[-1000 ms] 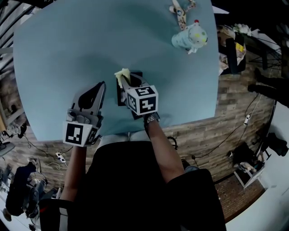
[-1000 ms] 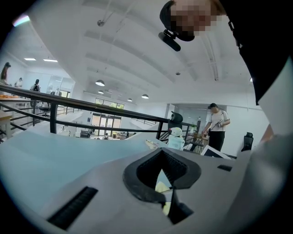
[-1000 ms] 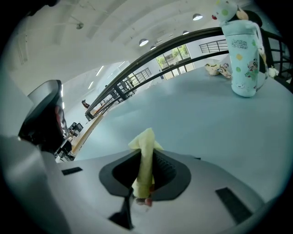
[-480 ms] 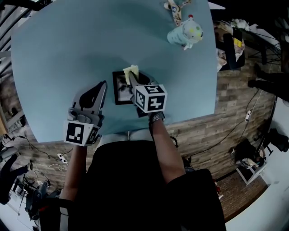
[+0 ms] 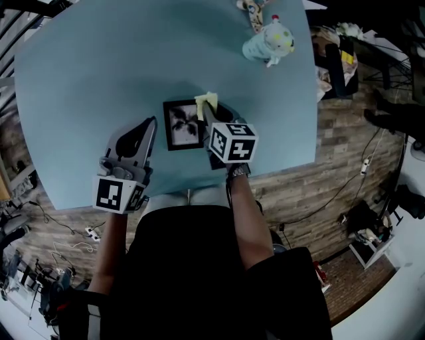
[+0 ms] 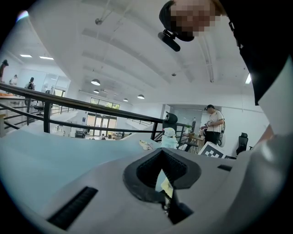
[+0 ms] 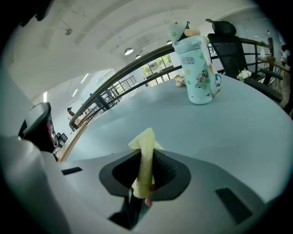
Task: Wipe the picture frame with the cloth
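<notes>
The black picture frame, holding a dark plant print, lies flat on the teal table near its front edge. My right gripper is at the frame's right edge, shut on a pale yellow cloth. In the right gripper view the cloth stands up in a folded strip between the jaws. My left gripper rests just left of the frame, shut with nothing in it; in its own view the jaws point across the table.
A mint drinking bottle with cartoon print stands at the table's far right, with a small pale toy behind it. The table's front edge runs close to my body. A brick-pattern floor and clutter lie to the right.
My right gripper has slid rightward with the cloth, from over the frame to its right edge, so the picture now shows. The left gripper has stayed put.
</notes>
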Demonstrator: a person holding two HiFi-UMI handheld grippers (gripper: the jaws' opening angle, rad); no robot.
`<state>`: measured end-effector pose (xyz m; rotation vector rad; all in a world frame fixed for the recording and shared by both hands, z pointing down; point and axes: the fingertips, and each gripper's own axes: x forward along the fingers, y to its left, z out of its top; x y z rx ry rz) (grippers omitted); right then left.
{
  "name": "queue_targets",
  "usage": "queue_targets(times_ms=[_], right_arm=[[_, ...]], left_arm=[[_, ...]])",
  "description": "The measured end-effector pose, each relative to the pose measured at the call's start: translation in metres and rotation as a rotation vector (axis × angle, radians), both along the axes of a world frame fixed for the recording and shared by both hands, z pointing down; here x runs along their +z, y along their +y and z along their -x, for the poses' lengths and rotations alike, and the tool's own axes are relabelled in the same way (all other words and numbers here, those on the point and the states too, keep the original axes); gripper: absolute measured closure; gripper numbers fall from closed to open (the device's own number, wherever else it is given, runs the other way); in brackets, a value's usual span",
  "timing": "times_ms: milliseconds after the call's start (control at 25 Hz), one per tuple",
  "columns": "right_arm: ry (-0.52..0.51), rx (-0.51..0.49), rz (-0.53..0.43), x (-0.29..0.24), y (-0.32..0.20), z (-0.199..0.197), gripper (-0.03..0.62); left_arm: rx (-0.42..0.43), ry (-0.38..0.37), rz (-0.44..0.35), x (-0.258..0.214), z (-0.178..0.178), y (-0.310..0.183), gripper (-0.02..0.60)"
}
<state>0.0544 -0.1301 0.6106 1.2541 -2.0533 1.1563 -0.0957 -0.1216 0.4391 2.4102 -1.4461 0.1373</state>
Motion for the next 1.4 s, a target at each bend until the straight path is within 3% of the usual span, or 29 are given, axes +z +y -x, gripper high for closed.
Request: queue_targets(times_ms=[200, 480, 960, 1080, 1400], right_arm=[[-0.016, -0.011, -0.023, -0.014, 0.006, 0.006, 0.537], [-0.06, -0.108, -0.036, -0.023, 0.02, 0.05, 0.537], [-0.105, -0.283, 0.008, -0.013, 0.054, 0.12, 0.536], [-0.108, -0.313, 0.02, -0.009, 0.061, 0.129, 0.537], [-0.105, -0.303, 0.037, 0.0, 0.064, 0.126, 0.537]], left_arm=[[-0.007, 0.016, -0.025, -0.002, 0.003, 0.006, 0.584], [-0.023, 0.037, -0.056, -0.011, 0.007, 0.015, 0.584], [-0.114, -0.021, 0.006, -0.004, 0.039, 0.04, 0.584], [-0.13, -0.038, 0.036, 0.004, 0.046, 0.05, 0.584], [-0.148, -0.019, 0.01, -0.002, 0.046, 0.052, 0.584]])
